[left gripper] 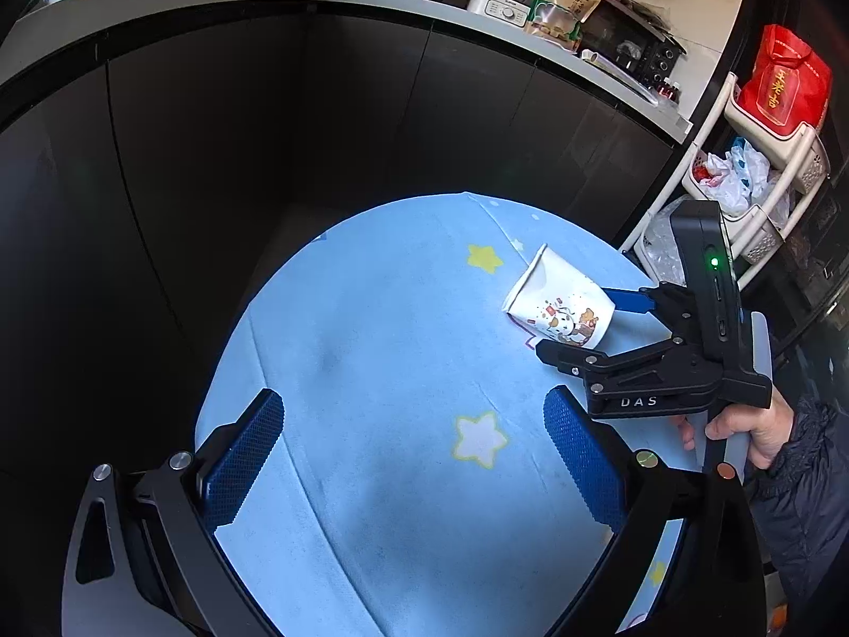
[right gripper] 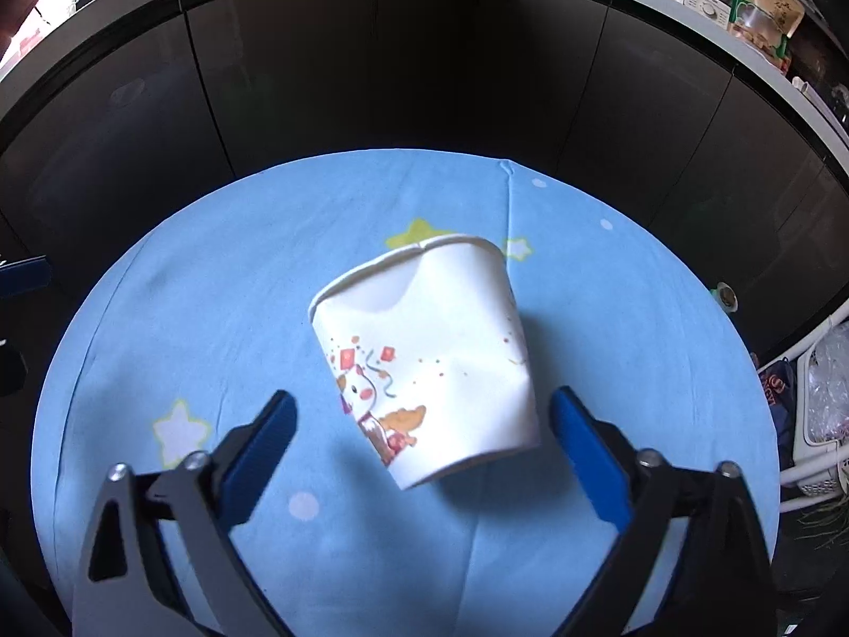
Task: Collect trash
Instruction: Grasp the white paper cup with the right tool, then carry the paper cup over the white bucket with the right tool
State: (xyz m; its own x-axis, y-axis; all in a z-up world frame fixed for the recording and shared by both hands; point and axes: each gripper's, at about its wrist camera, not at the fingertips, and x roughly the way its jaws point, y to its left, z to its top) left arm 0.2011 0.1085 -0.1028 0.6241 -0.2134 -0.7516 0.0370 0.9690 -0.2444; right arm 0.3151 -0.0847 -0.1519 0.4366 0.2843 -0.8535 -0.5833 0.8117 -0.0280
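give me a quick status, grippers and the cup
Right gripper open, straddling the cup, pads not touching. Left gripper open, empty. Dented paper cup on its side on blue cloth. Nothing in the way.

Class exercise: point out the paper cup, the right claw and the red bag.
paper cup [right gripper: 424, 366]: right wrist view, on its dented side wall.
right claw [right gripper: 424, 424]: right wrist view, midway between its fingertips.
red bag [left gripper: 785, 79]: left wrist view, on its printed front.

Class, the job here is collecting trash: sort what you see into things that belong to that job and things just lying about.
Belongs to the job:
crumpled paper cup
right gripper, open around the cup
left gripper, open, empty

Just lying about:
star-print tablecloth
red bag
snack pouch
toaster oven
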